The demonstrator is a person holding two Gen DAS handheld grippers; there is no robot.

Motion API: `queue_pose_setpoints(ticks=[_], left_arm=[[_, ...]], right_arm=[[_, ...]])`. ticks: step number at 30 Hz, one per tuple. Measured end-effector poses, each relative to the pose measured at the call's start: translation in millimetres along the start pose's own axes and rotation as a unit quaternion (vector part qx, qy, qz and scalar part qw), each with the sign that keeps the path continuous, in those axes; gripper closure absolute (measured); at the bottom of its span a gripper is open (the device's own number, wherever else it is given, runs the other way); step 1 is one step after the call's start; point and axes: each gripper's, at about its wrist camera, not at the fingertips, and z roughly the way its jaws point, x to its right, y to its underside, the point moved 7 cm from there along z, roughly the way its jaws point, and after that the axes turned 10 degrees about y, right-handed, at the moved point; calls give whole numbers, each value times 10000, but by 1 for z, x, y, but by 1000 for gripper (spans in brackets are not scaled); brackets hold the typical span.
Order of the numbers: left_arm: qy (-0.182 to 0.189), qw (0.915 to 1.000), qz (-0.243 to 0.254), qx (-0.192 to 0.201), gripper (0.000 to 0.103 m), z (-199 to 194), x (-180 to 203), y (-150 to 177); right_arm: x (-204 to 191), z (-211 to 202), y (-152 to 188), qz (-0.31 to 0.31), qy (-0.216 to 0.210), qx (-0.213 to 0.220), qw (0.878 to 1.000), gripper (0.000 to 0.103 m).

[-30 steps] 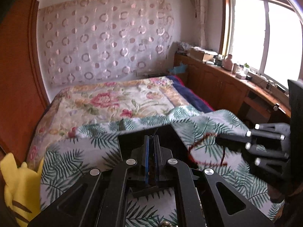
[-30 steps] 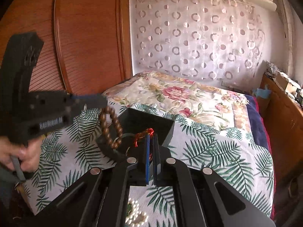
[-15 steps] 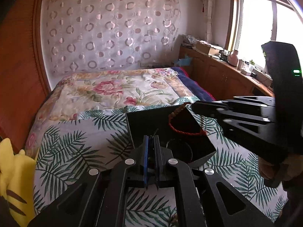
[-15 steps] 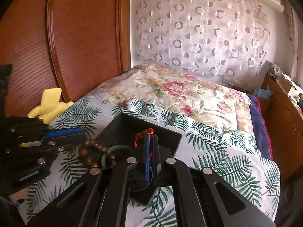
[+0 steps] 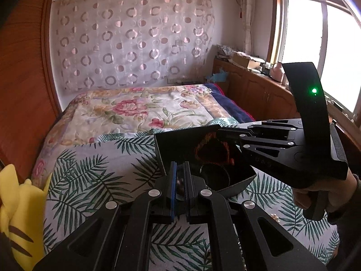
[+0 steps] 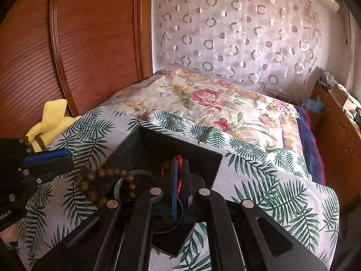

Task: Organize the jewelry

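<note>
Counting now: 1 black tray (image 6: 216, 158) on the bed, 3 bracelets at it — 1 red cord bracelet (image 6: 179, 159), 1 brown wooden-bead bracelet (image 6: 106, 174), 1 green bangle (image 6: 118, 186). Add 1 yellow plush toy (image 6: 53, 118) and 2 grippers: left gripper (image 5: 179, 176), right gripper (image 6: 180, 169).

home bedroom; bed (image 5: 140, 113), curtain (image 5: 135, 40), window (image 5: 315, 40)

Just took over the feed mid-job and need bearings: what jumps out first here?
The open black square tray on the palm-leaf bedspread, where both grippers meet. The right gripper is shut on a red cord bracelet over the tray; the left gripper pinches a brown wooden bead bracelet that drapes onto a green bangle inside.
</note>
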Motion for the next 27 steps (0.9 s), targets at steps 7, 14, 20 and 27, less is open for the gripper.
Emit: queue_pose_setpoints(ticks=[7,14,20,27], left_arm=[[-79,9999,39,84,73,-8,4,-1],[-151,9995,-8,259,28,-20,7,6],[-213,9990,45,394,8,-39,12,20],[-152,9991,-114,369,8,-56,13,49]], right_arm=[[5,-20,5,117,-108,144,9998,66],[4,-51,32,100,-206,246,9994,66],[1,-75,68,28,-381,149,9992,59],[-4,-85,108,11,-543,-123,9984,58]])
